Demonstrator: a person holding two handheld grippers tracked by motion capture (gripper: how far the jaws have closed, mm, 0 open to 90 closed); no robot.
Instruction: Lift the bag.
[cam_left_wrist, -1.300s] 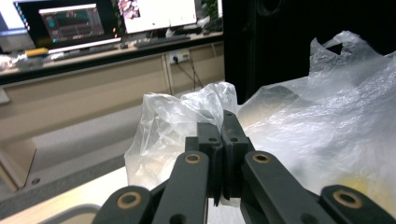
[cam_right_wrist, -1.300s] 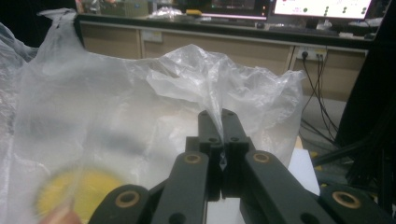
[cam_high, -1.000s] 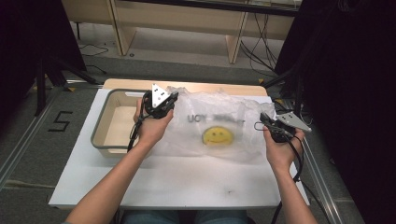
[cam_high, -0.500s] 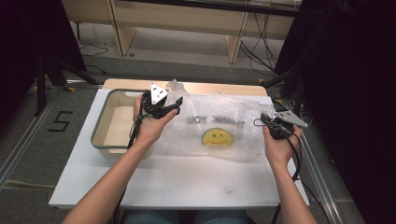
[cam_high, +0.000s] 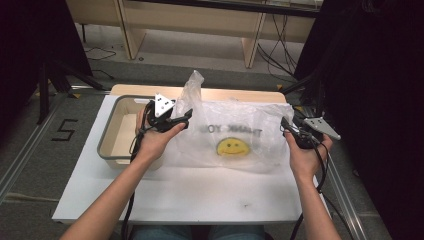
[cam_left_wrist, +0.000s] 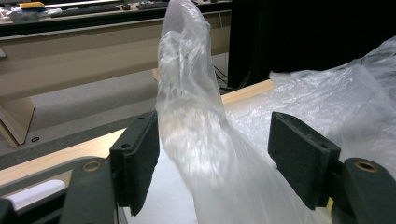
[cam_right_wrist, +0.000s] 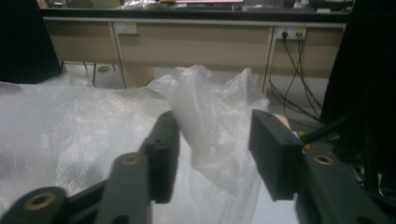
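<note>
High view: our plastic bag (cam_high: 235, 137) lies flat on the white table (cam_high: 200, 195), beside the grey tray (cam_high: 107, 155). Our left gripper (cam_high: 186, 117) has just been opening, its jaws spread around the bag's upright handle (cam_left_wrist: 187, 93). Our right gripper (cam_high: 285, 124) has just opened too, the other handle (cam_right_wrist: 210, 126) loose between its jaws

Black tongs (cam_high: 184, 119) with foam pads (cam_left_wrist: 140, 161), brass screws, grey three-cornered plates, trailing black cables, bare forearms

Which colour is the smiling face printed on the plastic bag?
Yellow smiling face, on the plastic bag; clearest in the high view.
</note>
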